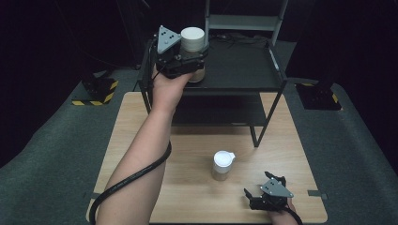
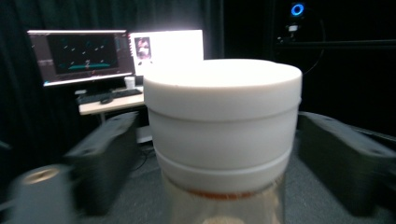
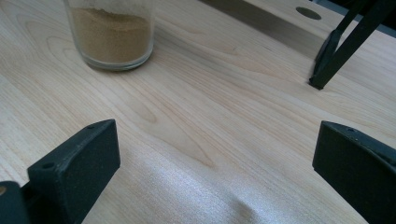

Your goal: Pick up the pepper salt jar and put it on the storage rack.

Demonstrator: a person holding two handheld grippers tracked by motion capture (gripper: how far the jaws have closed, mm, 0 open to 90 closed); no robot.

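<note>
High view: left tongs (image 1: 196,58) open, straddling white-lidded jar (image 1: 193,39) on shelf (image 1: 244,70); right tongs (image 1: 264,185) open over surface (image 1: 197,197).

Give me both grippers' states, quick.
Left gripper: open, jaws either side of the white-lidded jar on the shelf, not pressing it.
Right gripper: open, empty, resting on the table.

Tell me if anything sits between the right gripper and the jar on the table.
Nothing visible does. Bare wooden table lies between the open right gripper and the jar; the black rack leg stands off to one side.
</note>
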